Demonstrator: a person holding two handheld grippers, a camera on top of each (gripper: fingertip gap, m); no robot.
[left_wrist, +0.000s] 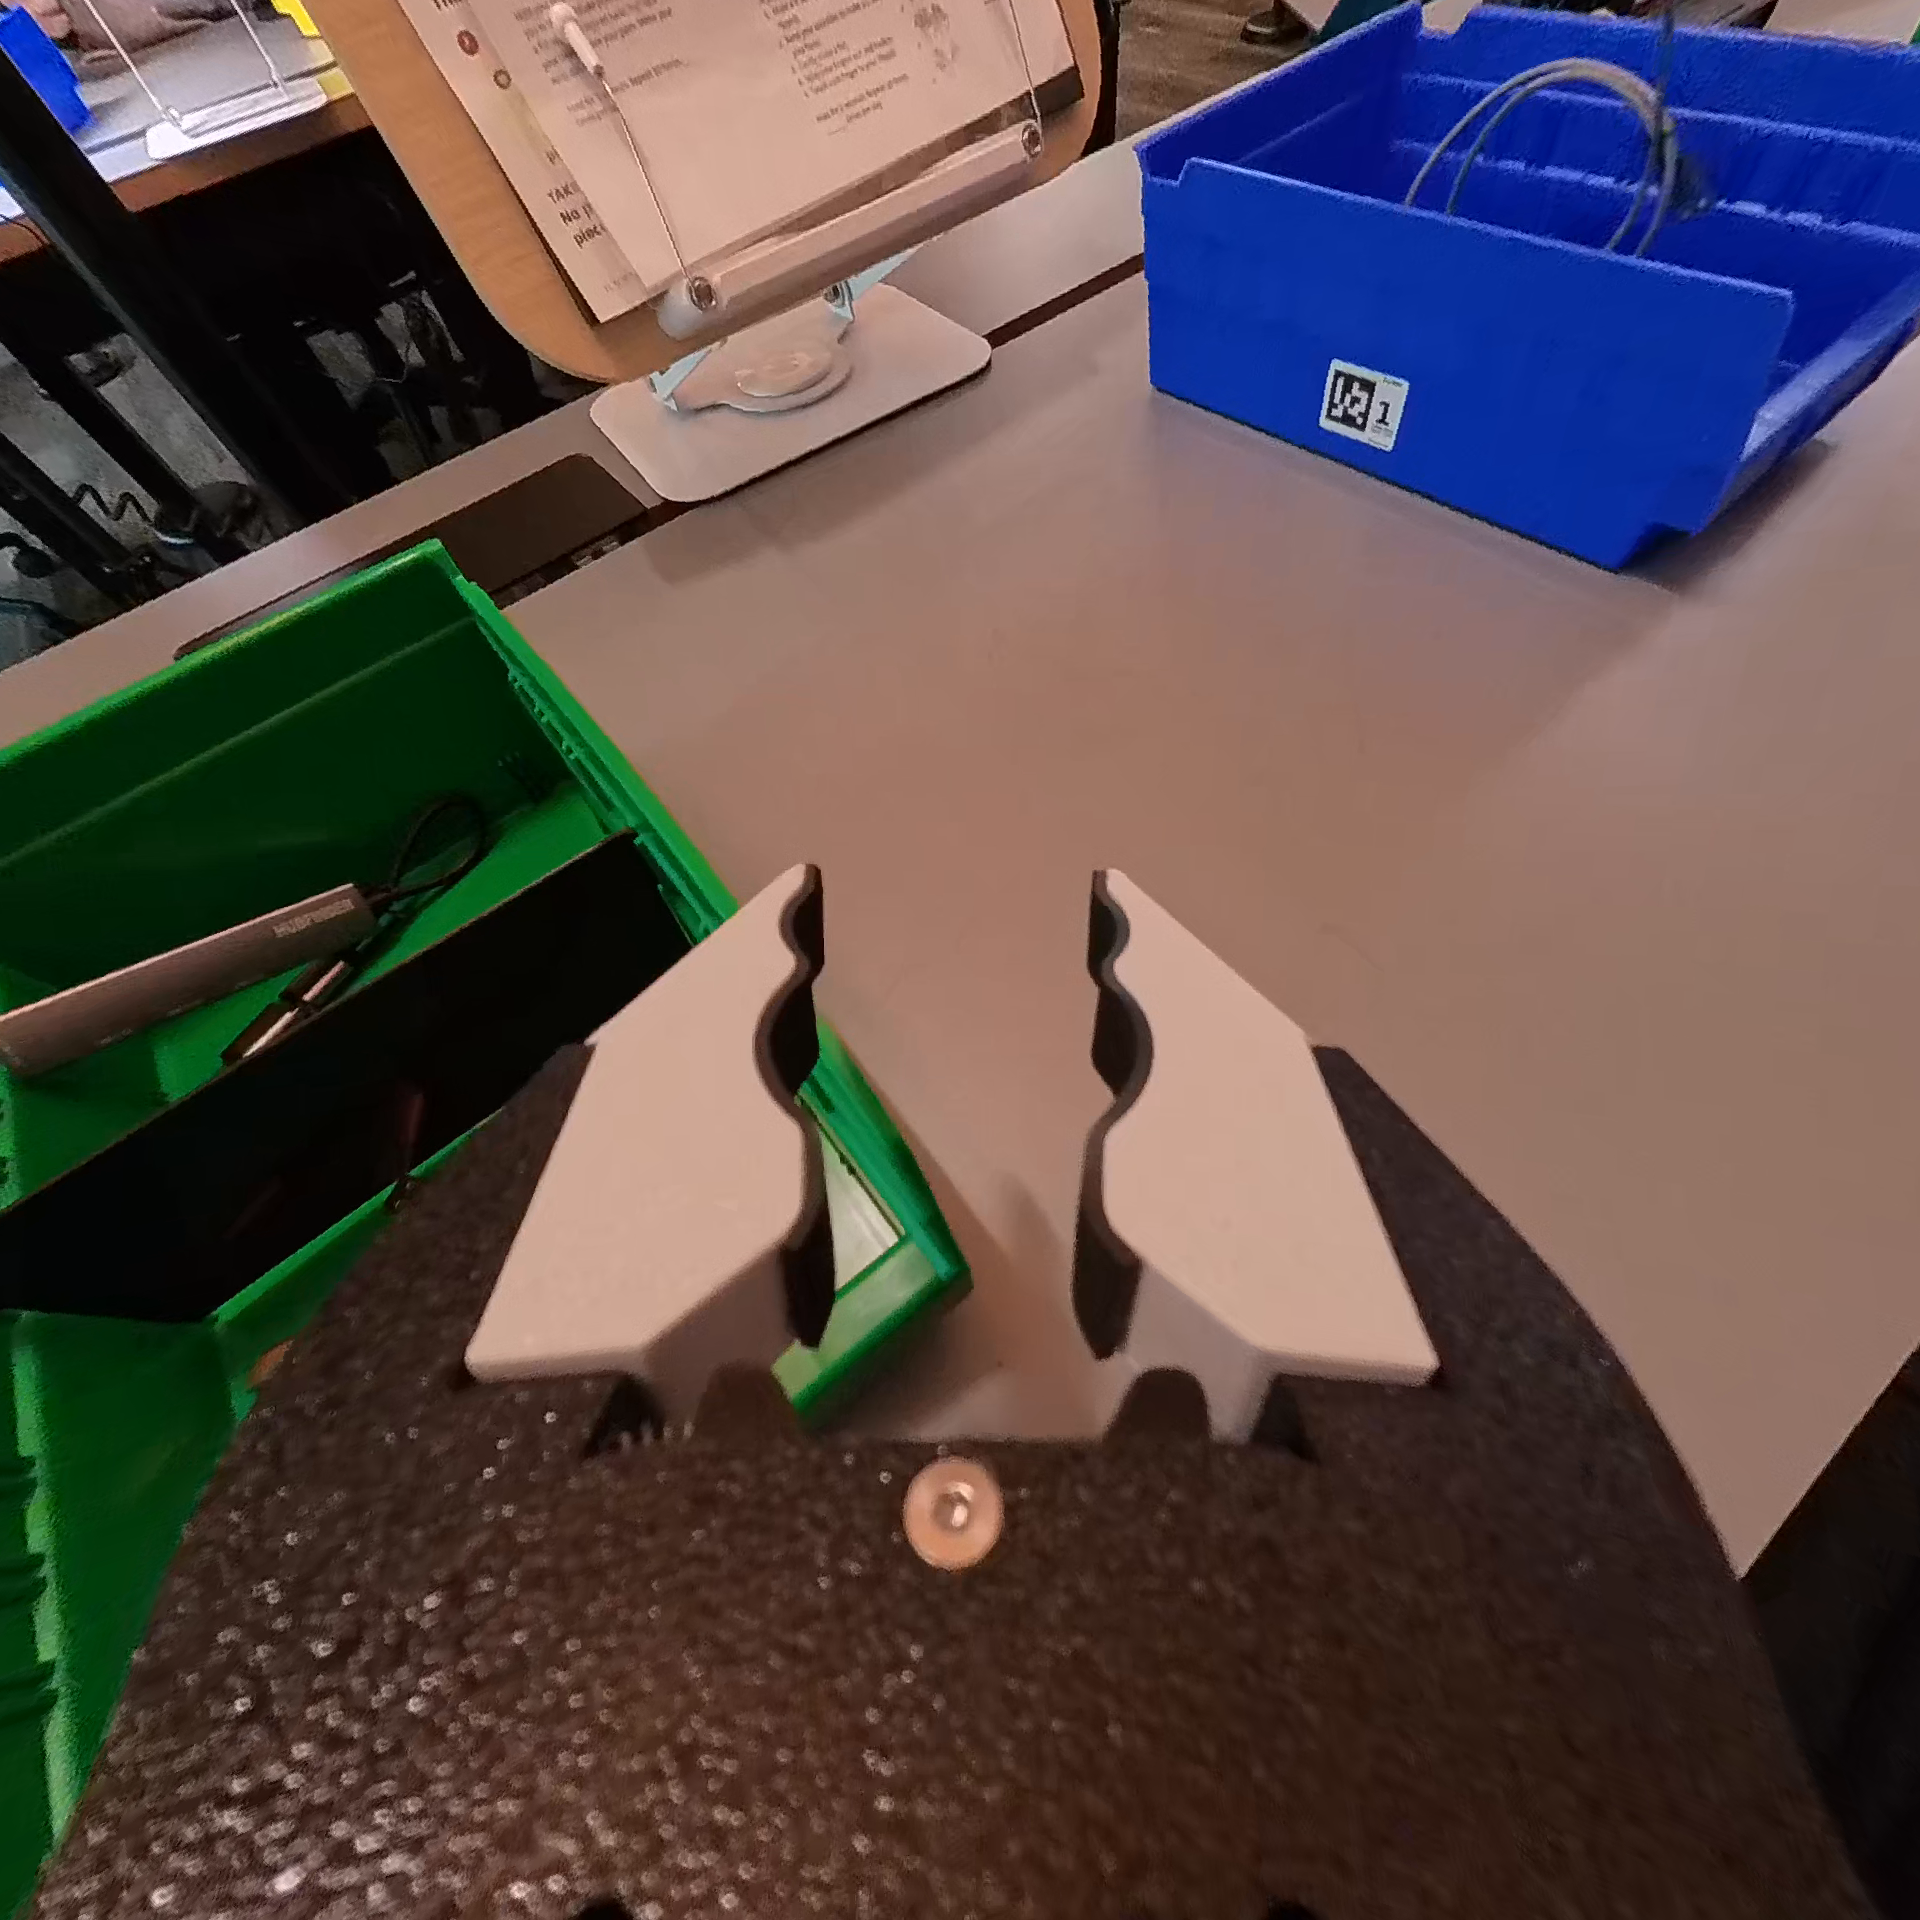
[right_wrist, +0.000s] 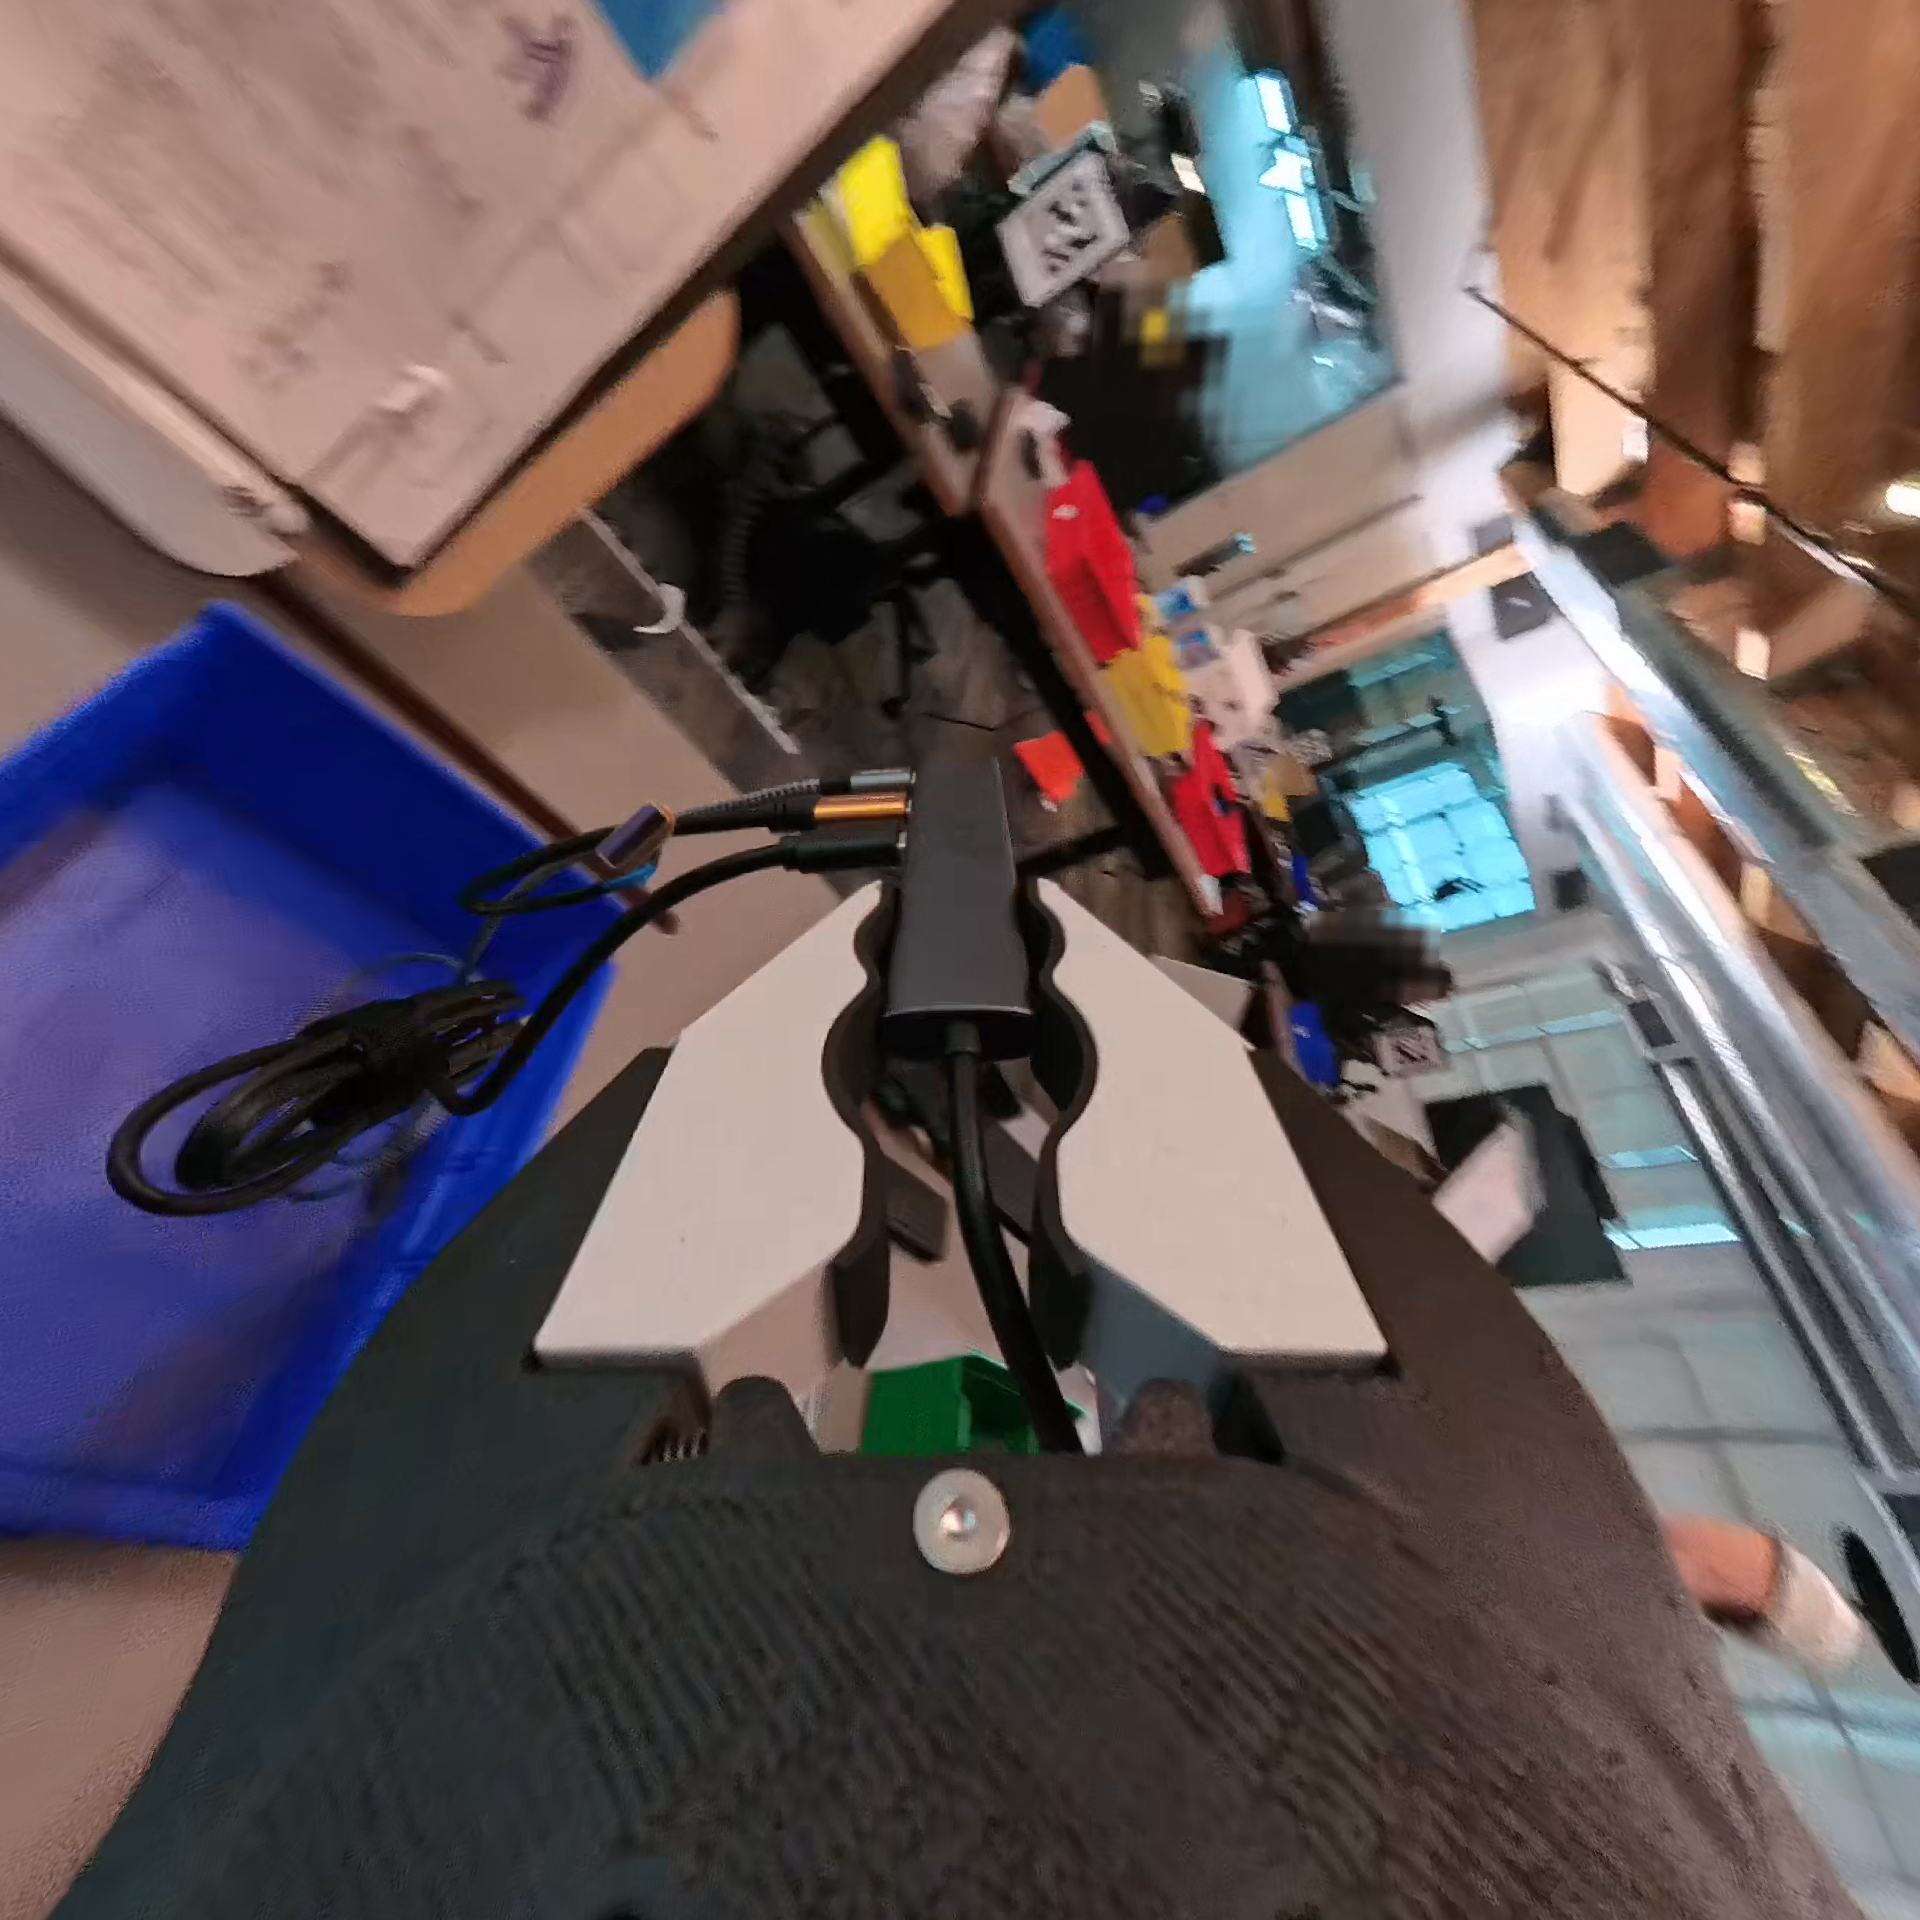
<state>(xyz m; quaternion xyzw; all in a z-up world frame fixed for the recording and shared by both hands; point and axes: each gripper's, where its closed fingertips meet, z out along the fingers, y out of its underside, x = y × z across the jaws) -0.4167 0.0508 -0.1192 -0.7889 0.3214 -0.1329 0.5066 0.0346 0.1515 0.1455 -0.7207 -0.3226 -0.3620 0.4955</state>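
Note:
My left gripper (left_wrist: 956, 883) is open and empty, hovering over the grey table (left_wrist: 1143, 727) beside the right rim of a green bin (left_wrist: 582, 727). In that bin lies a grey USB hub (left_wrist: 177, 971) with a short black cable, next to a black divider (left_wrist: 343, 1060). My right gripper (right_wrist: 956, 904) is shut on a dark grey USB hub (right_wrist: 956, 883), held in the air and tilted. Several cables are plugged into the hub's left side (right_wrist: 821, 821), and a coiled black cable (right_wrist: 312, 1091) hangs from it over a blue bin (right_wrist: 156, 1039).
A blue divided bin (left_wrist: 1507, 343) with a white tag stands at the table's back right and holds a grey cable (left_wrist: 1558, 135). A document stand (left_wrist: 790, 364) with a printed sheet stands at the back. The right wrist view shows blurred shelves with red and yellow bins.

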